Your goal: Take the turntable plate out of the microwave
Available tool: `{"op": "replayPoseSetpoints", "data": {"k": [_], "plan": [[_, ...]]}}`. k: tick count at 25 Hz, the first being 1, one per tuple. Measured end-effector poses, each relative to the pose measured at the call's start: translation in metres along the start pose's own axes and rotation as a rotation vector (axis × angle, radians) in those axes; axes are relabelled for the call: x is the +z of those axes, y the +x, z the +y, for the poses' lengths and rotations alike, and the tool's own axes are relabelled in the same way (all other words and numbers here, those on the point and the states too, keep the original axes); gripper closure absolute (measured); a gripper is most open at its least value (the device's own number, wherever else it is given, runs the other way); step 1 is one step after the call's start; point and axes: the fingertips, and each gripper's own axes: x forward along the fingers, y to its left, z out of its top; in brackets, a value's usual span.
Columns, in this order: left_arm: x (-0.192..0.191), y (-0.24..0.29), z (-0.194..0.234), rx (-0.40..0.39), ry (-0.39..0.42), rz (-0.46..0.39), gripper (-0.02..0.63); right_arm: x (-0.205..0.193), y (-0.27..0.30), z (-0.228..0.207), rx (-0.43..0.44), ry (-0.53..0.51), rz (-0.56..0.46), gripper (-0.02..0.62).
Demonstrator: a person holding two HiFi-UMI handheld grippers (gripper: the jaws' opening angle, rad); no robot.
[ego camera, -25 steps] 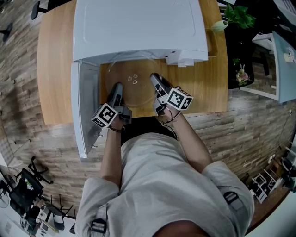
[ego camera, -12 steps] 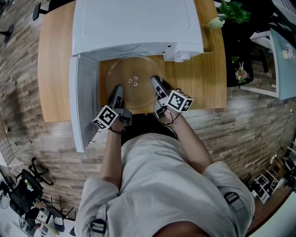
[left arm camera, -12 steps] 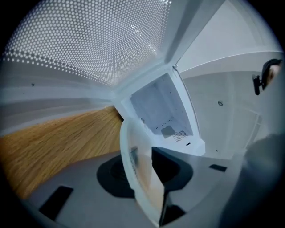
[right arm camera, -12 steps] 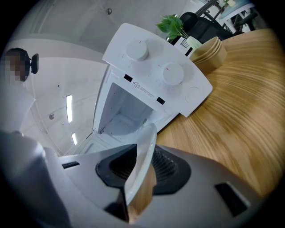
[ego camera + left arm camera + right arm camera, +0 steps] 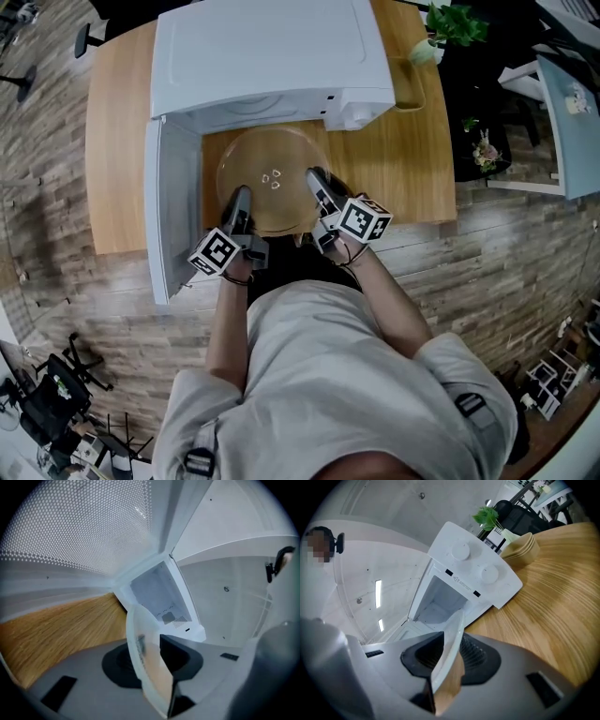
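Note:
The clear glass turntable plate (image 5: 272, 178) hangs level over the wooden table (image 5: 112, 141), in front of the white microwave's (image 5: 272, 56) open mouth. My left gripper (image 5: 240, 202) is shut on the plate's near-left rim, and my right gripper (image 5: 317, 180) is shut on its near-right rim. In the left gripper view the plate's rim (image 5: 146, 660) stands edge-on between the dark pads of the left gripper (image 5: 154, 656). The right gripper view shows that rim (image 5: 451, 656) clamped the same way in the right gripper (image 5: 450, 653), with the empty microwave cavity (image 5: 440, 597) beyond.
The microwave door (image 5: 173, 216) stands swung open to the left of the plate. A potted plant (image 5: 450, 23) and a light wooden holder (image 5: 412, 84) sit at the table's back right. The table's front edge (image 5: 403, 223) runs just under my hands.
Both grippers have drawn back toward the person with the plate. The plate has come out of the cavity and now shows whole in front of the microwave.

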Motion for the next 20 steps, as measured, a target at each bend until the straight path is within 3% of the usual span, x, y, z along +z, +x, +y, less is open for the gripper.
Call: {"op": "replayPoseSetpoints", "data": {"k": [20], "plan": [[0.03,-0.02,-0.073,-0.086,0.074,-0.059,0.485,0.048,-0.032,0.064,0.107,-0.051,-0.119,0.486]]}}
